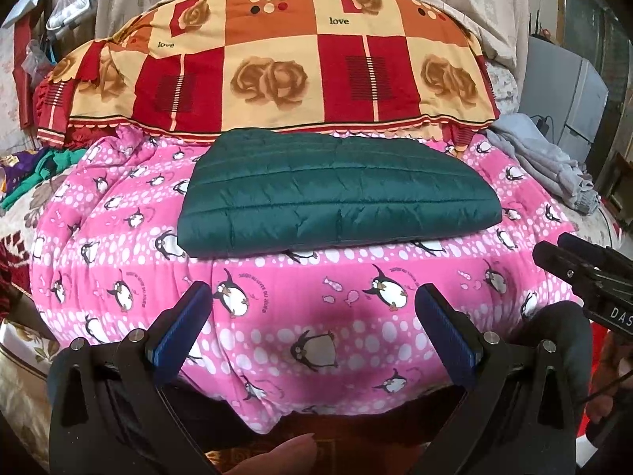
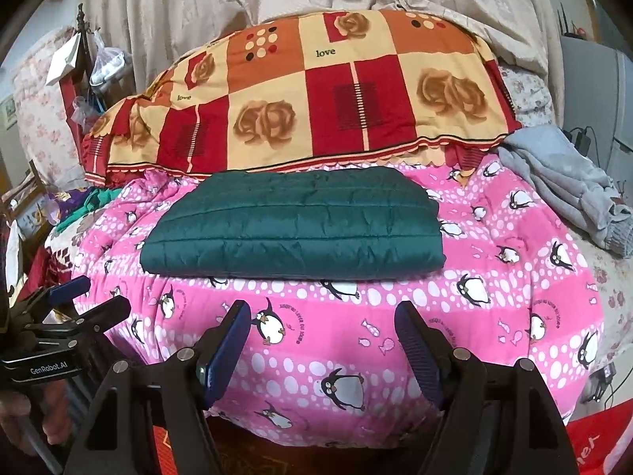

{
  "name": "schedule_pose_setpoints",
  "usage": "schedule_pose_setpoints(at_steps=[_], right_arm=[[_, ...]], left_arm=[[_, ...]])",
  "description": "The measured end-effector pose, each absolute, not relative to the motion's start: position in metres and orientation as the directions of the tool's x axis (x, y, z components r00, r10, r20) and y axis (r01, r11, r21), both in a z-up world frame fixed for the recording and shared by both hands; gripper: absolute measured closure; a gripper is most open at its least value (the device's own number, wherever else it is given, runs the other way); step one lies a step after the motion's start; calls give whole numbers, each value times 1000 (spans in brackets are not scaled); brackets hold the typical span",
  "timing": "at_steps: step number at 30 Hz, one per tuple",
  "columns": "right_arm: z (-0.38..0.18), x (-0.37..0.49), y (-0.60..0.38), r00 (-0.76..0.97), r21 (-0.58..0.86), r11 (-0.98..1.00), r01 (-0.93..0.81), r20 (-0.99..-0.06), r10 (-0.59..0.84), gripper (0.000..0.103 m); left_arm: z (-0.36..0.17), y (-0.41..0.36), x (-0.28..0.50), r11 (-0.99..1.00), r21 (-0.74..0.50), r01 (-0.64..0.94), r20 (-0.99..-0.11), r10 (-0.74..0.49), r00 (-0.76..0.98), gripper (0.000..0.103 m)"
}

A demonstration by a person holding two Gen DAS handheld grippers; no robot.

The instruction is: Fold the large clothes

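Green quilted jacket [image 1: 336,194] lies folded into a flat, compact rectangle on the pink penguin blanket [image 1: 300,316], just in front of the red-and-cream patterned quilt [image 1: 277,67]. Edges look squared, so the fold is probably finished. Left gripper [image 1: 312,308] and right gripper [image 2: 322,324] both hang short of the jacket's near edge, fingers spread wide, holding nothing, likely standing clear of the finished piece. Grey garment [image 2: 569,182], crumpled to the jacket's right, seems the next candidate.
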State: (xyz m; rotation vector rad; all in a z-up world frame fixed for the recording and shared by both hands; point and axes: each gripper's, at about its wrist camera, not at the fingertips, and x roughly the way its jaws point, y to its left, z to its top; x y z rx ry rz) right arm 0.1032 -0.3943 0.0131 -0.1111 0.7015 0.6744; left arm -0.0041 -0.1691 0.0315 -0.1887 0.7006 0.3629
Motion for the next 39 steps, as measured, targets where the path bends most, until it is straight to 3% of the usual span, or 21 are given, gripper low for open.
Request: schedule_pose_setpoints(at_steps=[39], right_arm=[[11,97,-388,560,116,777,-618,-629,539,30]], left_arm=[[23,-172,-8,923,-38,-382,-650,268,712,0]])
